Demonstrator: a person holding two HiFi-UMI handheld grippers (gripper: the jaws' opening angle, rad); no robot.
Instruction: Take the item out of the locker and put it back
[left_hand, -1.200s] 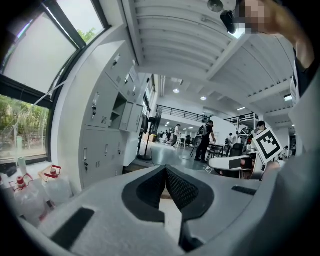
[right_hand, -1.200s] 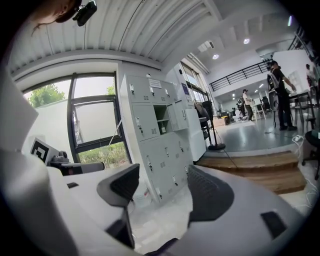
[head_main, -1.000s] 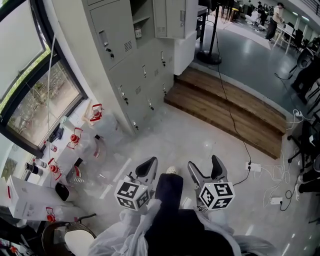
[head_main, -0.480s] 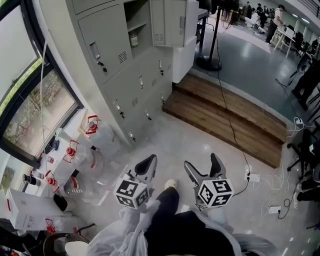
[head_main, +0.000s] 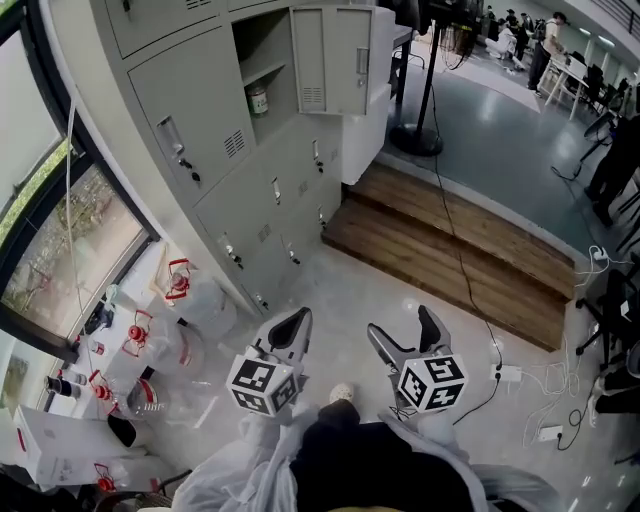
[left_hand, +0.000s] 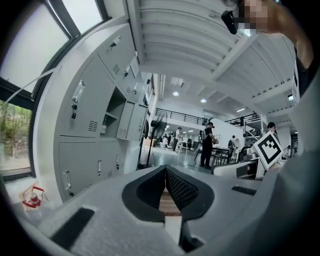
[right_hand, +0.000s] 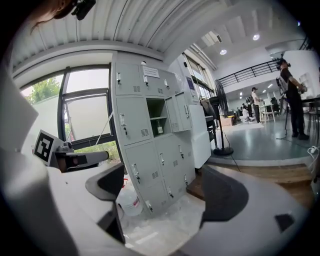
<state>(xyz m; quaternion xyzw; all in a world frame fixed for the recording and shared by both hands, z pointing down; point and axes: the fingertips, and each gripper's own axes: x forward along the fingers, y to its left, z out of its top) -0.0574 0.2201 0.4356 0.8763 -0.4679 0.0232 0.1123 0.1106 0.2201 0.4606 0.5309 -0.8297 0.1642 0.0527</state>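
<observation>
Progress: barely begun, judging by how things lie; nothing taken out yet.
Done: one compartment of the locker already standing open, its door swung out to the right.
Left to do: close the distance, reach in, grasp, lift out, then set back on the same shelf.
Item: upright on the shelf inside the open compartment, untouched; possibly a small jar or can, too small here to tell which.
Left gripper: held low in front of the body, well apart from the locker, pointing nearly level out over the floor; pressed fully together, pads meeting, nothing caught between.
Right gripper: just beside the left one at about the same height, tipped slightly downward and aimed toward the locker bank; spread wide after just opening, with only floor and locker fronts showing through the gap, so empty.
Readiness: right one looks the likelier to make the grasp, being already open.
</observation>
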